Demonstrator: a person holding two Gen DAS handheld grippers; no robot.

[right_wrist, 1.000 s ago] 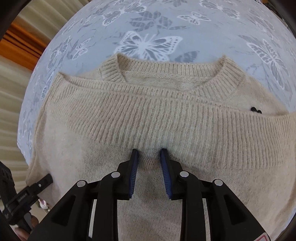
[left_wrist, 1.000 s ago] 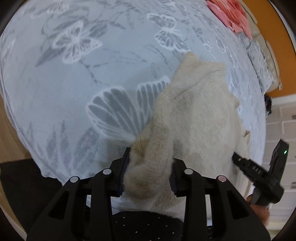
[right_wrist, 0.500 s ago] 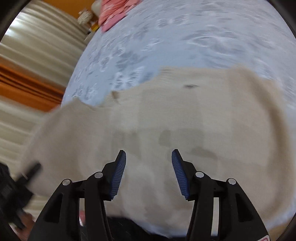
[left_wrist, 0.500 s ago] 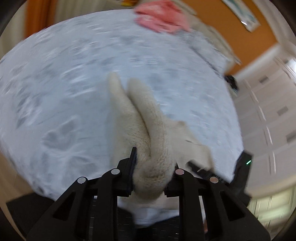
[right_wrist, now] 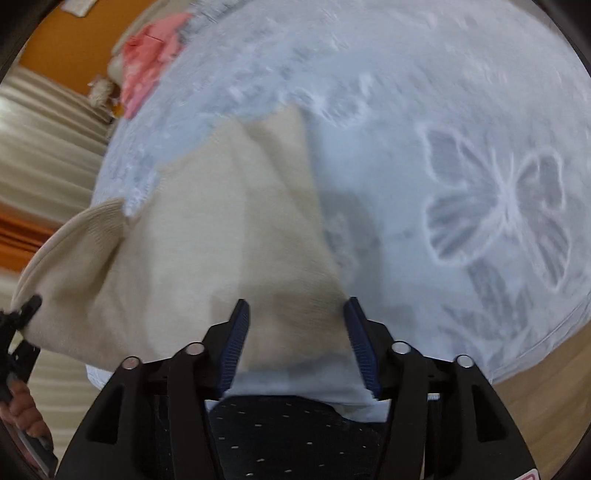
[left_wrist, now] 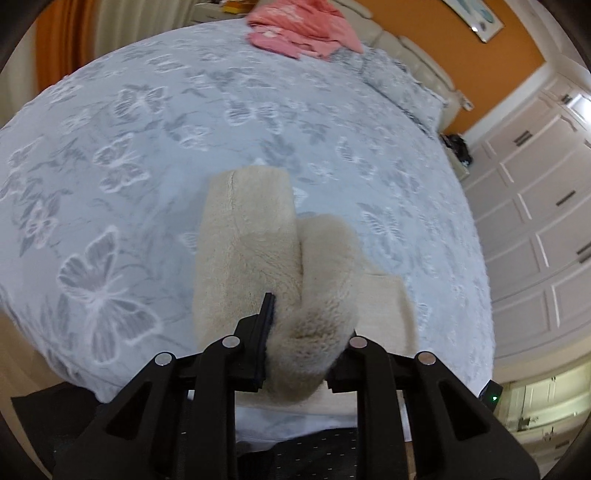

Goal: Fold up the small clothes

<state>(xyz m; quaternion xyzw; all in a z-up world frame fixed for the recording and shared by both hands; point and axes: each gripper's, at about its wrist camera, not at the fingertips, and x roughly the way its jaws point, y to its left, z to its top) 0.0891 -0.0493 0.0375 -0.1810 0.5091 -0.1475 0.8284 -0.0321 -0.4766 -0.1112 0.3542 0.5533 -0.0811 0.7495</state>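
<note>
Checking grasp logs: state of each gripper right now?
Left gripper: closed on a bunched fold of the beige sweater.
Right gripper: open, holding nothing, over the sweater.

Sweater point(left_wrist: 251, 251) is a plain cream knit, sitting on a pale blue bedspread point(left_wrist: 147, 122) covered in grey-and-white butterflies. Past it there's coral-pink clothing point(left_wrist: 303, 31) against an orange wall point(left_wrist: 517, 51). Gripper pads point(right_wrist: 236, 339) are blue.
</note>
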